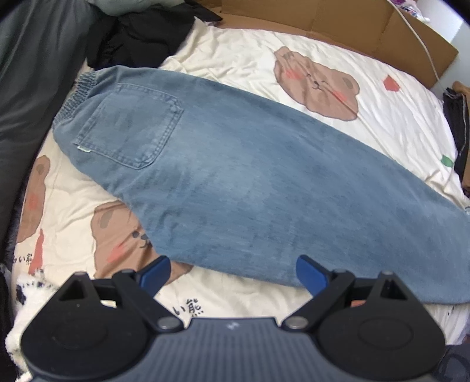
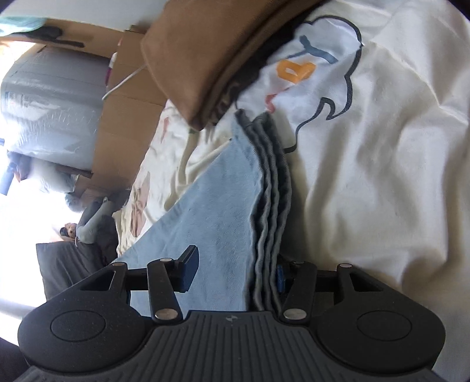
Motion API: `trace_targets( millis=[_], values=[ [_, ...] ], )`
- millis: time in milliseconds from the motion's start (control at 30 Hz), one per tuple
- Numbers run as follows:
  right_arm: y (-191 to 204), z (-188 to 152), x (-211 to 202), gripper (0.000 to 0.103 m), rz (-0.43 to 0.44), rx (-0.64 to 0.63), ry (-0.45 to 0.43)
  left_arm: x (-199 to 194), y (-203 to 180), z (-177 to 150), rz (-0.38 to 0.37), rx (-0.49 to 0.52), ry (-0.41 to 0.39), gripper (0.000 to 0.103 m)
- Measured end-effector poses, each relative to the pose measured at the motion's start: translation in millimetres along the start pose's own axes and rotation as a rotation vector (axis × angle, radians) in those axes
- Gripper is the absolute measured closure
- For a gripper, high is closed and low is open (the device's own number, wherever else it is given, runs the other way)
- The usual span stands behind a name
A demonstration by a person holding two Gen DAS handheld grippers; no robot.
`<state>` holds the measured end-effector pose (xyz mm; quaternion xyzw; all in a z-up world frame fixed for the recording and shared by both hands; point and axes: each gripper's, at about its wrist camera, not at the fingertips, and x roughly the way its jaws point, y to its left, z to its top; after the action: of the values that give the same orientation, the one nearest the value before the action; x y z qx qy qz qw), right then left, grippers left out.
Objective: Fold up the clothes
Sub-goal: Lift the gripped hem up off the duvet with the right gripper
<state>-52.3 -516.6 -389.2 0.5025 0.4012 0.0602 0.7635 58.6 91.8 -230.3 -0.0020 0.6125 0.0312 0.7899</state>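
Light blue jeans (image 1: 235, 176) lie folded lengthwise on the bed, elastic waistband (image 1: 76, 97) at the far left and back pocket facing up. My left gripper (image 1: 233, 271) is open above the near edge of the jeans, holding nothing. In the right wrist view the leg end of the jeans (image 2: 223, 211) runs between the fingers of my right gripper (image 2: 235, 273). Its stacked hem layers (image 2: 270, 211) lie against the right finger and hide most of it. The jaws stand wide apart around the cloth.
The bed has a cream sheet with a bear print (image 1: 235, 58). Black clothes (image 1: 141, 32) and a grey cushion (image 1: 29, 88) lie at the far left, cardboard (image 1: 352, 20) behind. A brown folded item (image 2: 199, 58) and a white printed cloth (image 2: 367, 147) lie past the hem.
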Motion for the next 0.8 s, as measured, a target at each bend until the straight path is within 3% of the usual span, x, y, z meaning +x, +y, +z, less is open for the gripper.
trace_targets(
  millis=[333,467,700,800],
  values=[
    [10,23,24,0.053,-0.008,-0.072,0.105,5,-1,-1,-0.013,-0.022,0.011,0.009],
    [15,25,28,0.060,-0.029,-0.098,0.130,8,1,-1,-0.015,-0.032,0.011,0.009],
    [12,28,32,0.091,-0.058,-0.091,0.148,9,0,-2,-0.031,-0.025,0.004,0.009],
    [14,30,33,0.091,-0.063,-0.113,0.168,7,3,-1,-0.036,-0.029,-0.002,0.009]
  ],
)
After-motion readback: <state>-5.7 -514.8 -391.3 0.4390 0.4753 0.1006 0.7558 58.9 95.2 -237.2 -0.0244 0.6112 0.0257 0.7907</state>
